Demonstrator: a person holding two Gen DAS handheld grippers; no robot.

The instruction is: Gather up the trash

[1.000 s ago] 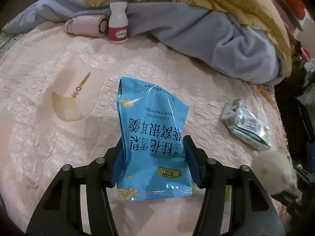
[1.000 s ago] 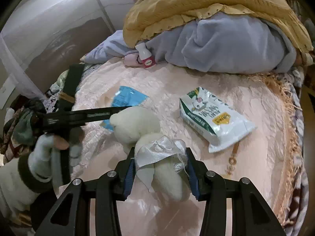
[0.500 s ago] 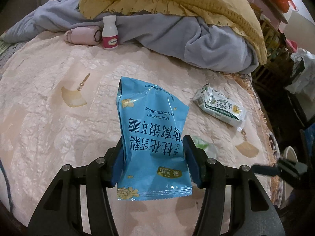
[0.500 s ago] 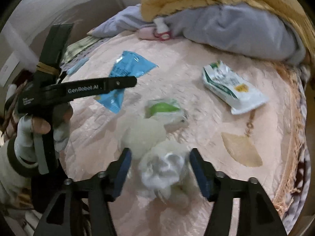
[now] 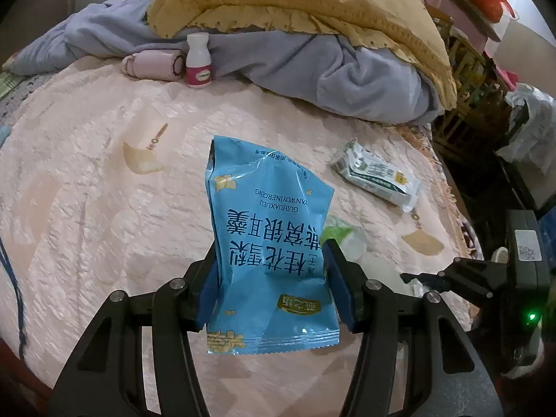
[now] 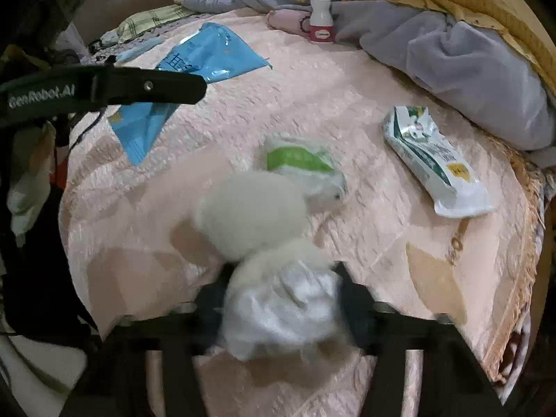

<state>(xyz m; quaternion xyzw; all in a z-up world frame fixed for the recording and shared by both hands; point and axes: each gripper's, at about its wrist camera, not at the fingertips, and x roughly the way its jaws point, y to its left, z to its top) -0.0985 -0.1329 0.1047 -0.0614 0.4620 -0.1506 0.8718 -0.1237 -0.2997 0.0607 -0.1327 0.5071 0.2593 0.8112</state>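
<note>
Your left claw (image 5: 269, 286) grips the blue snack bag (image 5: 267, 243) w/ both pads on its sides, lifted above the pink bedspread (image 5: 87, 208). Your right claw (image 6: 281, 309) is closing w/ a white fluffy toy (image 6: 250, 212) and its shiny white wrap (image 6: 281, 309) between the pads; the view is blurred, so I cannot tell if they press already. Taking the white bottle (image 6: 321, 24) as landmark: the green-white crumpled wrapper (image 6: 302, 163) lies well in front of it, near the toy, and the white-green packet (image 6: 434, 163) lies front-right of it, near the grey blanket (image 6: 469, 69).
</note>
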